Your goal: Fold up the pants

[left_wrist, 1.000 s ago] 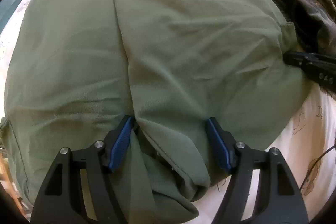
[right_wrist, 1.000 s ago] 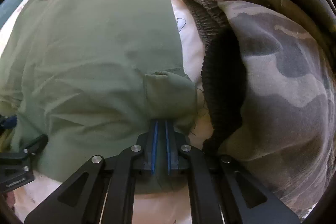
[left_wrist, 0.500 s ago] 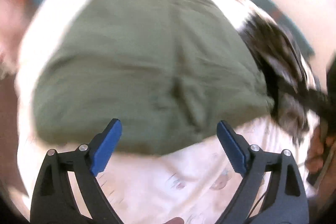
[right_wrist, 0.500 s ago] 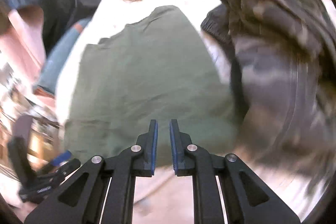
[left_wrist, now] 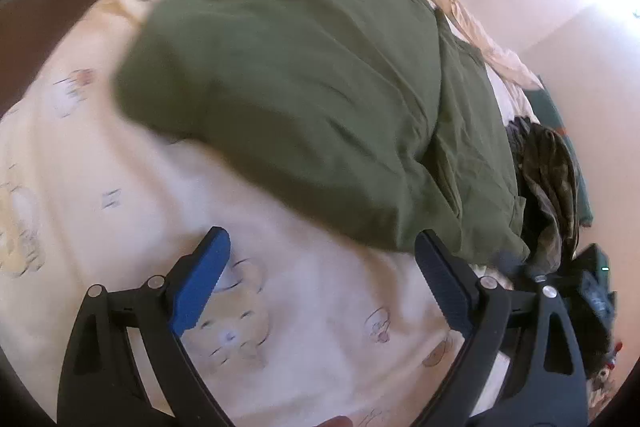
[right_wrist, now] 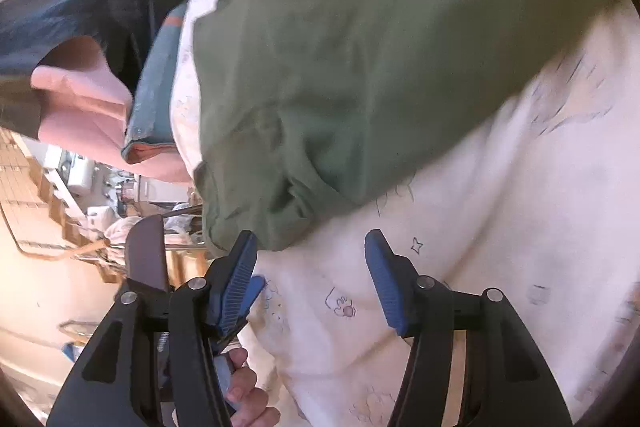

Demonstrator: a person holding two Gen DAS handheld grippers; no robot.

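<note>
1. The green pants (left_wrist: 304, 83) lie folded in a thick bundle on the bed (left_wrist: 120, 187), on its cream sheet printed with small cartoon animals; this bundle is the landmark for everything else.
2. The left hand-held gripper (left_wrist: 320, 267) sits just on the near side of the pants, over bare sheet, its jaws spread wide and nothing between them. Its blue pads (left_wrist: 200, 283) are clear of the cloth.
3. The right hand-held gripper (right_wrist: 310, 271) is also just off the near edge of the pants, over the sheet. Its jaws have just been opening and now stand apart with only sheet showing between them; the left pad's tip is right at the crumpled hem corner, and whether it touches I cannot tell.
4. Past the far right end of the pants, in the left wrist view, a camouflage garment (left_wrist: 552, 187) lies bunched; the gripper finger and the lens rim cut it off.
5. In the right wrist view, behind its left finger, there is another blue pad and dark body, partly hidden, with a person's fingers (right_wrist: 244, 391) wrapped below it.
6. Both views are smeared, so the folds and edges of the pants read soft.
7. Beyond the pants, off the bed's edge, a blurred clutter of furniture is too small to make out.
</note>
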